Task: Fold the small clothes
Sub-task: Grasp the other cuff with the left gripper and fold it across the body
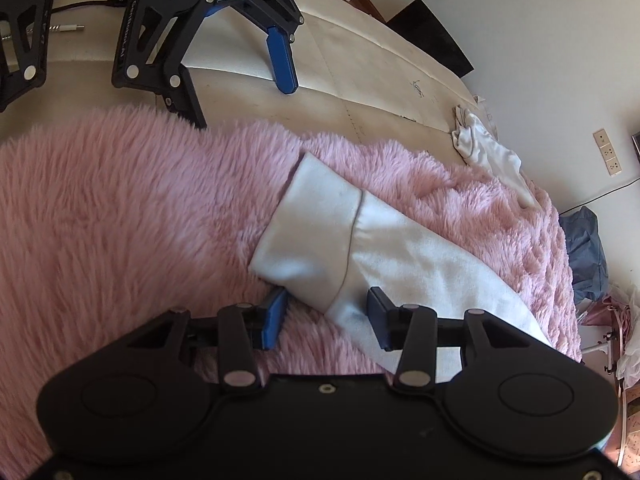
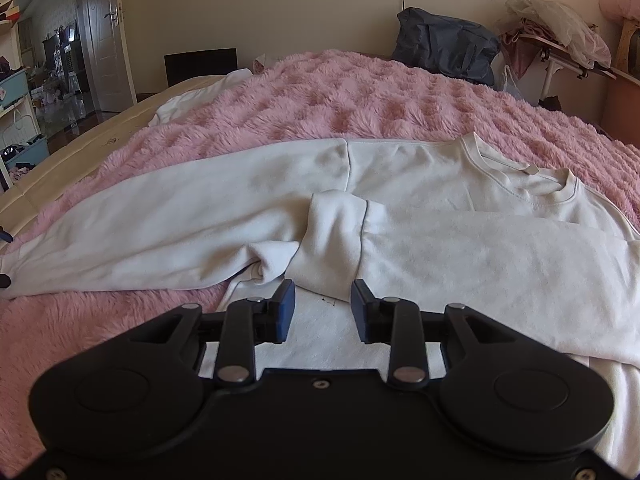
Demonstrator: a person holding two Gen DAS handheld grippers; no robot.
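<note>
A white sweatshirt point(image 2: 400, 176) lies spread on the pink fluffy blanket point(image 2: 340, 92) covering the bed. The left gripper point(image 1: 328, 312) stands open, the cuff point(image 1: 308, 232) of 1 outstretched sleeve between its blue pads, unpinched. The right gripper point(image 2: 322, 306) stands partly open at the other sleeve's cuff point(image 2: 332, 240), folded across the chest, gripping nothing.
</note>
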